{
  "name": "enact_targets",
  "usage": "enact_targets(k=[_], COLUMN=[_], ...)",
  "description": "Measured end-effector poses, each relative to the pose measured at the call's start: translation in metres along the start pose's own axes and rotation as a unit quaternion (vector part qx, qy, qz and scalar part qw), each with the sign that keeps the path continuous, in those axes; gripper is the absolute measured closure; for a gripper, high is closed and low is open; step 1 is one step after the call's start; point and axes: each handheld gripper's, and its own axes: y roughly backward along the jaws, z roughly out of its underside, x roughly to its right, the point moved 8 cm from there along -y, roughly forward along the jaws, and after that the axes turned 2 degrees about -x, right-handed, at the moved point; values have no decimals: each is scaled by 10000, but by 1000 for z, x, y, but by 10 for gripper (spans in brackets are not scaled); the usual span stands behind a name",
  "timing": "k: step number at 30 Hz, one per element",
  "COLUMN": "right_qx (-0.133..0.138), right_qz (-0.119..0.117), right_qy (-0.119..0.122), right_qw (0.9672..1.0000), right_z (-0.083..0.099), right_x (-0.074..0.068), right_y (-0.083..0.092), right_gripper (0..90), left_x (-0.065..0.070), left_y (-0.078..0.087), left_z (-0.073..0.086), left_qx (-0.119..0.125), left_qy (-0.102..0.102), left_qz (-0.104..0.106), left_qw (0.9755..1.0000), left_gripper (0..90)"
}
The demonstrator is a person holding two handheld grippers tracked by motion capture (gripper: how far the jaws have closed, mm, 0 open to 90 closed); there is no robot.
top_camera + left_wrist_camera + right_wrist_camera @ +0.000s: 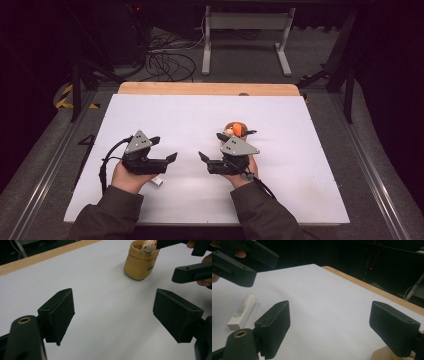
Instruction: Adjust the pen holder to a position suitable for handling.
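high view: a person's two hands each hold a two-jaw gripper low over a white table top (190, 120), jaws turned toward each other across a bare strip of surface. the left gripper (164, 148) sits at about 8 o'clock from the table's centre, the right gripper (212, 146) at about 5 o'clock. both stand with jaws spread wide and nothing between them, a posture that reads as a ready stance before a reach.

the nearest things are two. a small tan pouch (235, 128), standing upright with an orange-and-cream item poking from its mouth, lies just beyond the right gripper, at its 12 o'clock; part of it is hidden behind the grey plate. a small white tube (157, 181) lies flat on the table just beside the left hand (125, 176), at its 4 o'clock.

left gripper view: the pouch (140, 263) stands at 1 o'clock, well apart from this gripper's pads (61, 315), with the other gripper's jaws close beside it at the right edge. its upright stance keeps the contents accessible from above.

right gripper view: the tube (242, 312) lies at 9 o'clock, label upward, and a tan rim, probably the pouch (384, 353), shows at the bottom edge just under the right-hand jaw. judged from this, each gripper is facing the object nearer its partner.
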Motion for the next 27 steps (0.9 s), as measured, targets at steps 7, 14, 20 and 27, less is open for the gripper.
enact_targets(k=[7,14,20,27], right_qx=[-93,-161,-222,-275], right_qz=[-133,-249,-357,-466], right_qy=[-13,-40,-47,-37], right_qw=[9999,9996,9991,9985], right_z=[1,1,3,3], right_x=[-10,-19,-25,-32], right_y=[-6,-11,-15,-21], right_gripper=[124,104,95,94], left_x=[-5,-6,-9,-13], left_y=[4,4,6,8], left_z=[0,-1,-1,1], left_qx=[10,47,51,21], left_qy=[-1,30,58,81], left_qz=[-68,-100,-129,-145], left_qw=[10000,9999,9999,9999], left_gripper=[178,179,182,183])
